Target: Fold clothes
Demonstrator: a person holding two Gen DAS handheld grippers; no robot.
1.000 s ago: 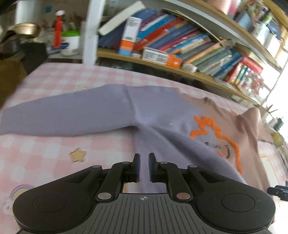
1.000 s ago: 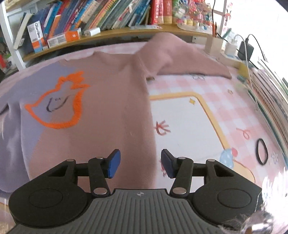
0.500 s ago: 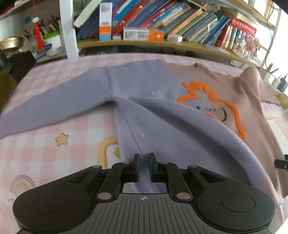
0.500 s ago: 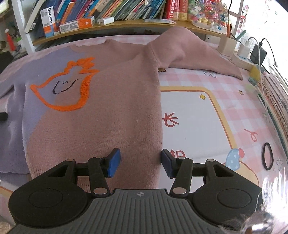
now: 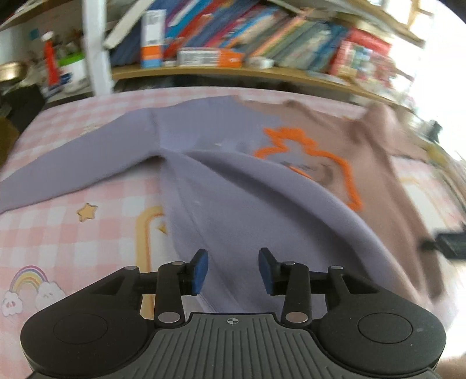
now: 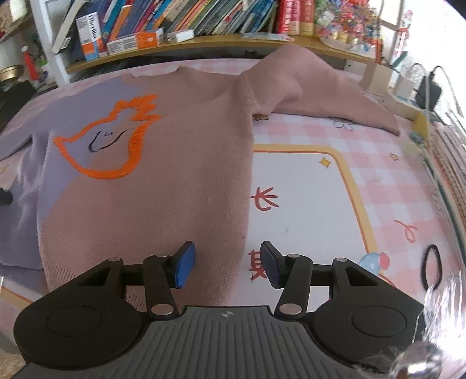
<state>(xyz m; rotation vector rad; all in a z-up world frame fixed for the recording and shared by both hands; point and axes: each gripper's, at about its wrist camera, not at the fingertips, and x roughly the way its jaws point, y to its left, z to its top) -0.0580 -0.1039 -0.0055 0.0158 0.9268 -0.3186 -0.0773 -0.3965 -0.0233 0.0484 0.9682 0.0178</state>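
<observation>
Sweater (image 6: 163, 180): two-tone knit, lilac and dusty pink, orange outline motif (image 6: 110, 140) on the chest. Lies front-up across the pink checked mat (image 6: 378, 151), filling the centre and left of the right wrist view. Pink sleeve (image 6: 314, 93) spread toward the upper right of that frame.

Lilac half, left wrist view: lilac sleeve (image 5: 75, 163) stretched toward the left edge; a lilac fold (image 5: 262, 186) lies turned over the body, partly covering the motif. View blurred.

Left gripper (image 5: 233, 269): blue pads apart, holding nothing, over the lilac hem at lower centre.

Right gripper (image 6: 225, 263): pads apart, empty, straddling the sweater's pink side edge near the hem.

Surroundings: bookshelf (image 6: 180, 20) along the top of both frames; black hair tie (image 6: 431, 266) on the mat at lower right, well apart from the sweater.
</observation>
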